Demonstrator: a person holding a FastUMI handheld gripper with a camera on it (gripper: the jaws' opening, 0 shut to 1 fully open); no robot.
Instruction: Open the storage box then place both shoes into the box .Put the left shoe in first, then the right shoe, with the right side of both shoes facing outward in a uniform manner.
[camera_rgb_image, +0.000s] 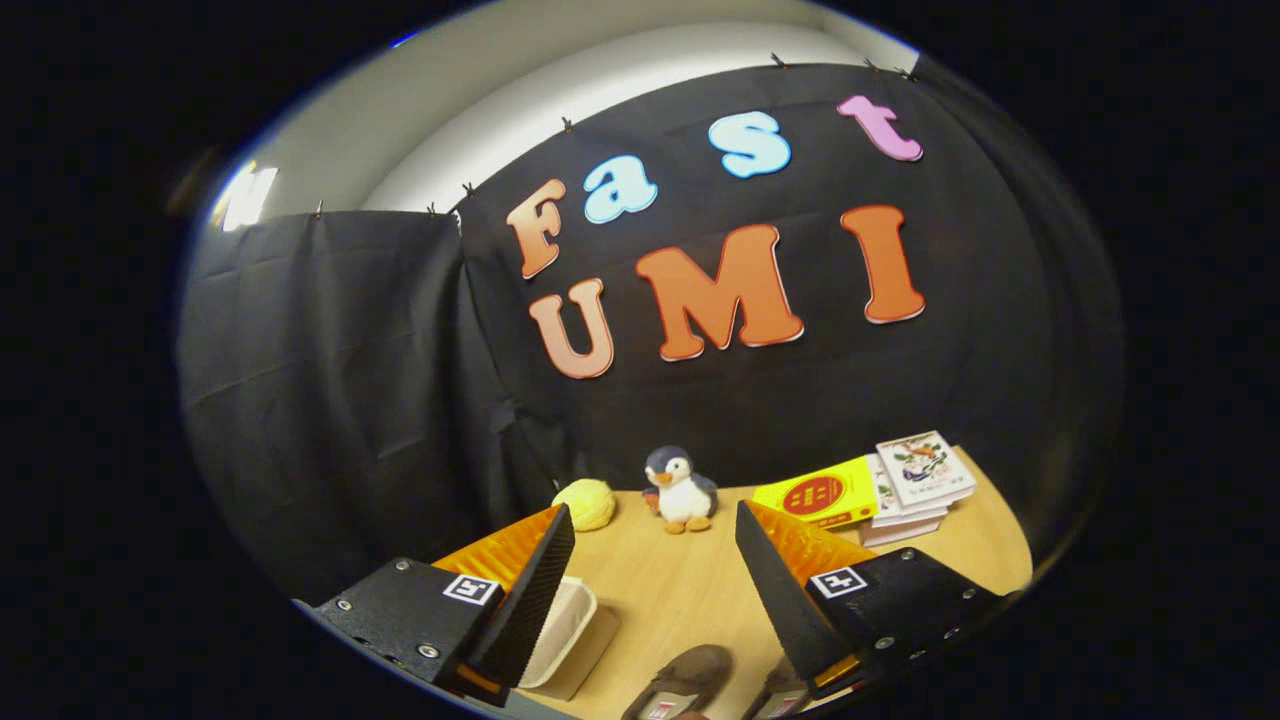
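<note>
Shoes between spread, empty gripper fingers | box by left finger; opening it likely next

A wooden table is seen in the near part of the scene, backed by a wall of black cloth that is pinned up by small clips along its top edge. Above the cloth, a pale wall is visible, and a bright patch of light is seen at the far left.
</note>
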